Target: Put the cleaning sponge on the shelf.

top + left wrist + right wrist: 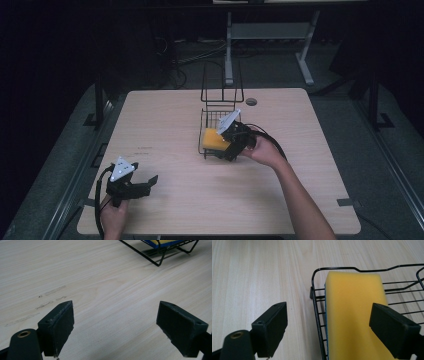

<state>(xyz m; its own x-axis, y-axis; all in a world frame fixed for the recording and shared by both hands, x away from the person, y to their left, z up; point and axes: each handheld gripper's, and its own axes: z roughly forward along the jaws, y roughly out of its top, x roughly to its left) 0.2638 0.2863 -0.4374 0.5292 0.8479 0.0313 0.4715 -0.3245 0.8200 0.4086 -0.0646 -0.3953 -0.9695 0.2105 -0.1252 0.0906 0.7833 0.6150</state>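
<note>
Yellow sponge (354,315) seen lying in black wire basket (315,315); right gripper (328,330) spread wide, nothing grasped; left gripper (115,327) likewise released.

- Yellow foam sponge with blue underside (354,315): near end cut off by the bottom edge in the right gripper view, between that gripper's jaws.
- Black wire basket (160,255): far part cut off by the top edge, beyond the left gripper's jaws.
- Right gripper (231,145): jaw tips hidden behind its body from above.
</note>
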